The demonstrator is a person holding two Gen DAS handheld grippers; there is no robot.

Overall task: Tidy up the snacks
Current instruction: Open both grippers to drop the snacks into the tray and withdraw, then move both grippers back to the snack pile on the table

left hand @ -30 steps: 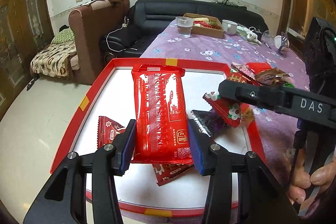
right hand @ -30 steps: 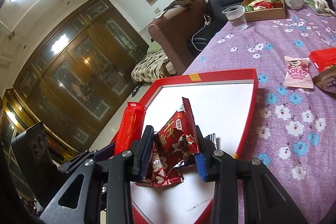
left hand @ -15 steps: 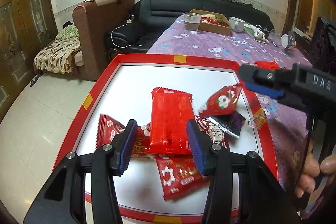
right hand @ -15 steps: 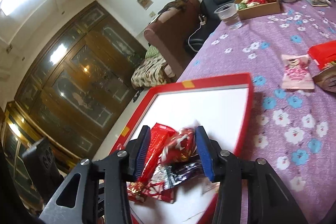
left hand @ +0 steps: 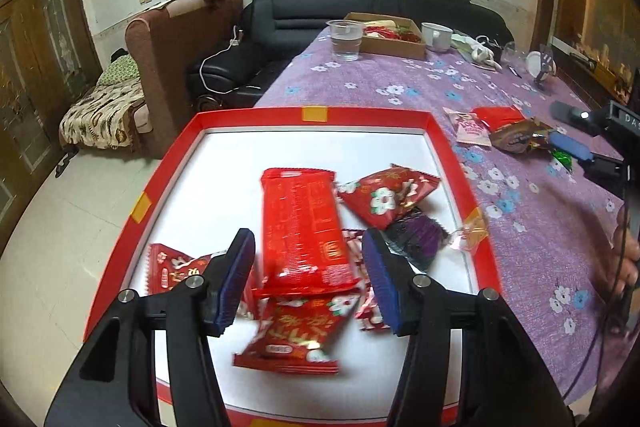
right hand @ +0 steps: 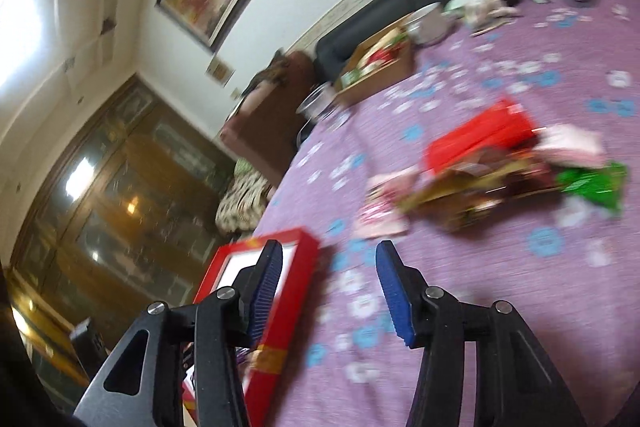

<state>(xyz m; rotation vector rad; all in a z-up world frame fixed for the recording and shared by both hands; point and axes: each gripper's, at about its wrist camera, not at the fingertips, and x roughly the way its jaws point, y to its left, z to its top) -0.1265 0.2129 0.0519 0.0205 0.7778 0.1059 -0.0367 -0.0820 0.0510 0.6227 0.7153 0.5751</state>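
A red-rimmed white tray [left hand: 440, 143] holds several snack packets. A long red packet [left hand: 304, 227] lies on top, with a red flowered packet [left hand: 384, 199] and a dark purple one [left hand: 416, 235] to its right. My left gripper [left hand: 306, 259] is open and empty just above the long packet. My right gripper [right hand: 328, 275] is open and empty over the purple cloth beside the tray's corner [right hand: 296, 275]. It also shows in the left wrist view [left hand: 576, 147]. Loose snacks lie ahead of it: a red packet [right hand: 480, 139], a brown one [right hand: 472, 191], a green one [right hand: 592, 183] and a pink one [right hand: 380, 215].
A purple flowered tablecloth [left hand: 540, 227] covers the table. At its far end stand a plastic cup [left hand: 345, 39], a cardboard box of snacks [left hand: 392, 35] and a white mug [left hand: 438, 35]. A black sofa [left hand: 360, 11] and a brown armchair [left hand: 180, 39] stand beyond. The right wrist view is blurred.
Both grippers let go of their packets, which now lie in the tray. My left gripper drew back slightly. My right gripper swung right, away from the tray toward the loose snacks.
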